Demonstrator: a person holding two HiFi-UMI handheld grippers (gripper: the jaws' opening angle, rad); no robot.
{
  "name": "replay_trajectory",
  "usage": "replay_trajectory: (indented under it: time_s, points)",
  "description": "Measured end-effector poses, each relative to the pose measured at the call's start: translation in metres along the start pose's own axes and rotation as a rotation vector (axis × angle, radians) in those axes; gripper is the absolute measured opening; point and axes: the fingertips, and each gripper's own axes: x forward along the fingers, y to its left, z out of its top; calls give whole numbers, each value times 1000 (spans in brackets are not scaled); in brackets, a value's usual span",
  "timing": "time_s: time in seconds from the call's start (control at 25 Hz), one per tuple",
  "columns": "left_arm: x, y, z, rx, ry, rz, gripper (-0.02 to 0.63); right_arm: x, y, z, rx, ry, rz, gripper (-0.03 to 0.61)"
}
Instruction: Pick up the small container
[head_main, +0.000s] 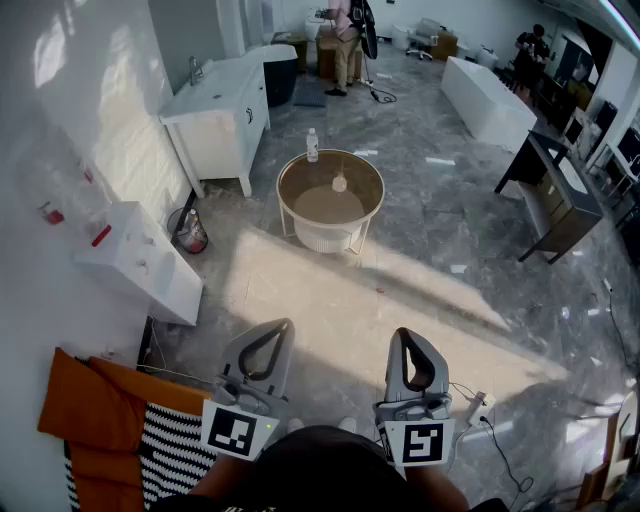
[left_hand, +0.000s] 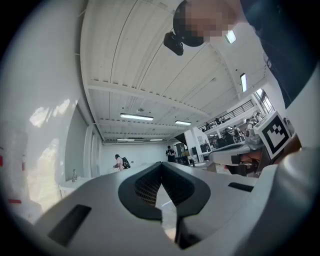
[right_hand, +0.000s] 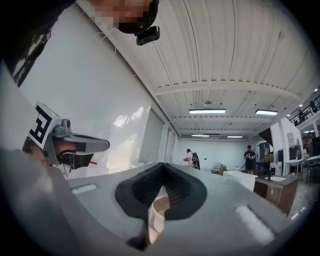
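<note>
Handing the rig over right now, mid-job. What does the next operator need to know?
Left tool: shut, empty, held low and close to the body.
Right tool: shut, empty, held the same way.
The small container sits on the round table across the floor ahead. A clear bottle stands apart from it at the table's far rim.
Done: nothing, the table is not yet approached.
Left: walk up, open one tool, close on the container, lift.
</note>
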Motion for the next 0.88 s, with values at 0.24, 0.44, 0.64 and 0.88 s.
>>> replay_trajectory:
  time_s: [0.24,0.44,0.64,0.88]
  points:
    - [-4,0,4,-6,3,-4,12,-4,8,4,-8,0,9,-6]
    - [-1,-15,10,1,-4,-21,12,-12,1,9,-8,-6,10,-6]
    - [1,-23,8,-13,-4,-29,12,-20,-6,8,4,-43,5,-5]
    - [7,-41,14,-20,-6,-34,12,-29,-14,9,14,-48,33,-4]
